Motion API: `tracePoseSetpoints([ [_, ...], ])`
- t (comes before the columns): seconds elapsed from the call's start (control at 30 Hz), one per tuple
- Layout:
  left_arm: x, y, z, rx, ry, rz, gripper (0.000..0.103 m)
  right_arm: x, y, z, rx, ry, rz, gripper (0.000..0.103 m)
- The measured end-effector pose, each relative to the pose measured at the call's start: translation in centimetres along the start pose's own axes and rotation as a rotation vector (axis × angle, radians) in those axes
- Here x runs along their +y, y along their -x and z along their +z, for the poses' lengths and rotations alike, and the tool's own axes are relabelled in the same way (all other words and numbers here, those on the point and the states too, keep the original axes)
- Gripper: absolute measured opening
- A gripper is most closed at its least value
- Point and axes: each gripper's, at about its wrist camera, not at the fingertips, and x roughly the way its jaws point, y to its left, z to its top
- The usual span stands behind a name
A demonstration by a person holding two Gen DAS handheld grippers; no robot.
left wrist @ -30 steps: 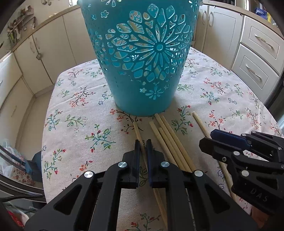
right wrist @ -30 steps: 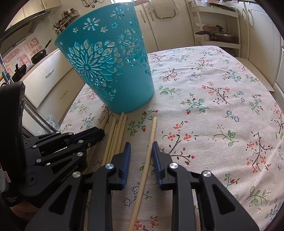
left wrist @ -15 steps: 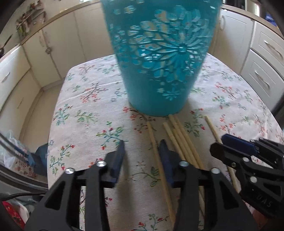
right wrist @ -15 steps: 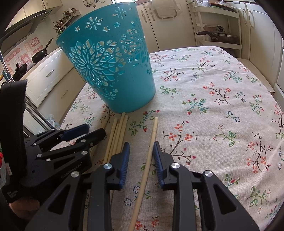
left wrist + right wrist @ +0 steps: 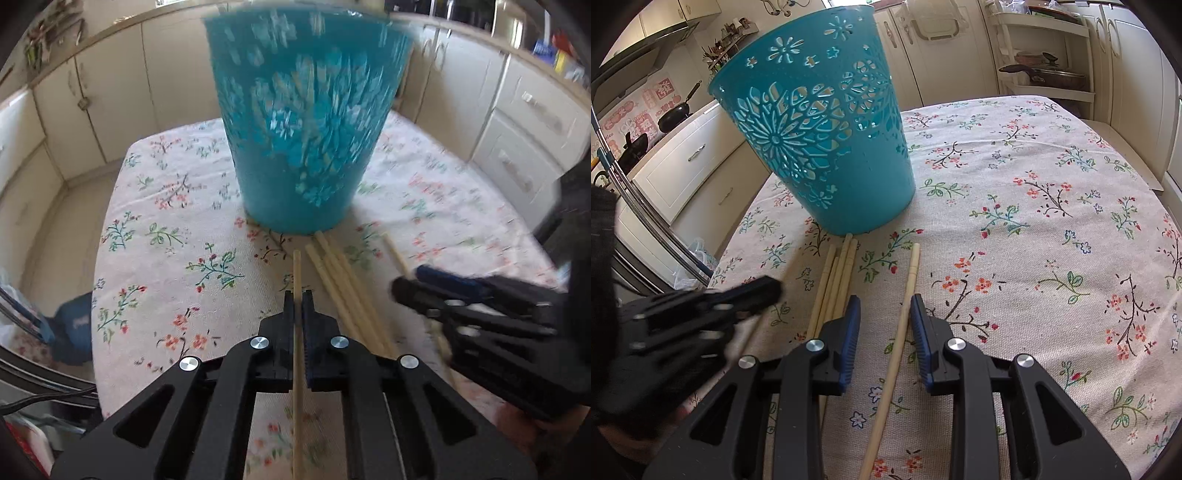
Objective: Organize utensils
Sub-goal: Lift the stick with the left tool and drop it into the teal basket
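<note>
The left gripper (image 5: 297,297) is pinching one pale wooden chopstick (image 5: 296,273); held off-centre, it may tilt and slip. The right gripper (image 5: 885,310) is standing half open around another wooden chopstick (image 5: 905,314), gripping nothing.

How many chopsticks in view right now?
6, I think. One is clamped in the left gripper. About four lie bundled in front of the teal basket; they overlap, so that count is uncertain. One lone chopstick lies between the open right gripper's fingers.
</note>
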Motion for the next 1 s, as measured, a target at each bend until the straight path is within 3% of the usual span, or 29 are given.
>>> tracePoseSetpoints([
  [0.13,1.3,5.2,1.6,-0.101,0.071,-0.167,0.004,0.1,0.0,0.0,-0.001,-0.003,0.003,0.028],
  [0.37,2.1,13.2,9.8,-0.359,0.144,-0.280,0.004,0.0,0.0,0.0,-0.001,-0.004,0.005,0.028],
  [0.53,1.5,14.3,15.4,-0.493,0.164,-0.238,0.004,0.0,0.0,0.0,-0.002,-0.007,0.007,0.028],
  [0.8,2.6,10.6,21.5,-0.625,0.310,-0.090,0.004,-0.4,0.1,0.0,-0.003,-0.020,0.024,0.029],
  [1.0,2.7,5.8,21.8,-0.574,0.310,-0.012,0.004,-0.6,0.1,0.1,-0.002,-0.020,0.034,0.030],
])
